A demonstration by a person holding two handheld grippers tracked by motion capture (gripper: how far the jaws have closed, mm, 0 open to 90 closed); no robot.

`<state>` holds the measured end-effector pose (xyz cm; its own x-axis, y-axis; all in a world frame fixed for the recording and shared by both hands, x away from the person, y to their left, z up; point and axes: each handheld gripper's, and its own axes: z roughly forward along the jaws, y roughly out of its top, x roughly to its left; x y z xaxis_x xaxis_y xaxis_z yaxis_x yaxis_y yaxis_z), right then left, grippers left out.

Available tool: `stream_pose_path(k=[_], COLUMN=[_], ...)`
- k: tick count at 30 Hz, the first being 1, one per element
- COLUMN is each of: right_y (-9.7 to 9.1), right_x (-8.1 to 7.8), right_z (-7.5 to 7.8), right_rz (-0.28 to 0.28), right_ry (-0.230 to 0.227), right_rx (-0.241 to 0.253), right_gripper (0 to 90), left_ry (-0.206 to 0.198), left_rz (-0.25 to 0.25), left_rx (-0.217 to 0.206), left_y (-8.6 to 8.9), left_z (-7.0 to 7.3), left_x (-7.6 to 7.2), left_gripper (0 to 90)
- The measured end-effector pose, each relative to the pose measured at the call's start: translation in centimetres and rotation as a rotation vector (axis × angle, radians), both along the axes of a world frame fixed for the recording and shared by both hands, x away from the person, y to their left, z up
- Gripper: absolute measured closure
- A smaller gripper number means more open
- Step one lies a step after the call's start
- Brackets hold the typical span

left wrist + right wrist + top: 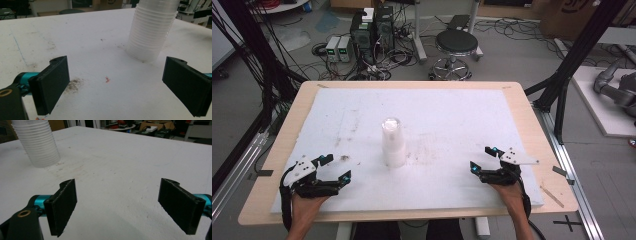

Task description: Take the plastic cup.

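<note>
Holding both tools low near the counter's front edge, I have my left hand-held gripper (334, 167) toward the front left corner and my right hand-held gripper (484, 158) toward the front right, each with its jaws spread wide and nothing between them. The stack of clear plastic cups (392, 142) stands rim-down and upright near the middle of the white foam sheet (452, 110) that covers the counter, well apart from both tools.

From here the tall, light stack looks to me like the main risk. If I come in with one jaw leading, I will likely nudge it and tip it over or slide it across the foam. If I pinch too low, I expect to lift the whole nest; too high on the smooth, tapered wall and the top cup may slip out or buckle under the pads. The cups look tightly nested, so pulling one off without steadying the rest could drag several up together and then drop them. In the left gripper view the stack (152, 30) sits off to one side of my jaws, so a straight push forward would probably clip it rather than straddle it.
</note>
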<state>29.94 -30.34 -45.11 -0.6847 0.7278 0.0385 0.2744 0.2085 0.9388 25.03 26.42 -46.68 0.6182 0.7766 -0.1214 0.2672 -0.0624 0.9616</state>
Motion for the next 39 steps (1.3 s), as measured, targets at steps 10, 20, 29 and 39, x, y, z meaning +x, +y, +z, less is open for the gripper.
stream_pose_path(k=[10, 20, 29, 39], right_y=[-0.1, 0.0, 0.1, 0.0], right_x=[0.0, 0.2, 0.0, 0.0], right_z=[0.0, 0.0, 0.0, 0.0], right_rz=[0.004, 0.011, 0.011, 0.016], right_ry=[-0.001, 0.017, 0.011, 0.005], right_rx=[0.008, 0.004, -0.002, 0.003], right_gripper=[15.3, 15.3, 15.3, 15.3], left_ry=[0.014, 0.000, -0.055, -0.099], left_rz=[0.003, -0.032, -0.148, -0.349], left_rx=[0.000, -0.019, -0.025, 0.004], left_y=[0.0, 0.5, 0.1, -1.7], left_z=[0.0, 0.4, 3.2, 8.1], left_x=[0.2, 0.3, 0.9, 3.9], left_gripper=[7.2, 7.2, 7.2, 7.2])
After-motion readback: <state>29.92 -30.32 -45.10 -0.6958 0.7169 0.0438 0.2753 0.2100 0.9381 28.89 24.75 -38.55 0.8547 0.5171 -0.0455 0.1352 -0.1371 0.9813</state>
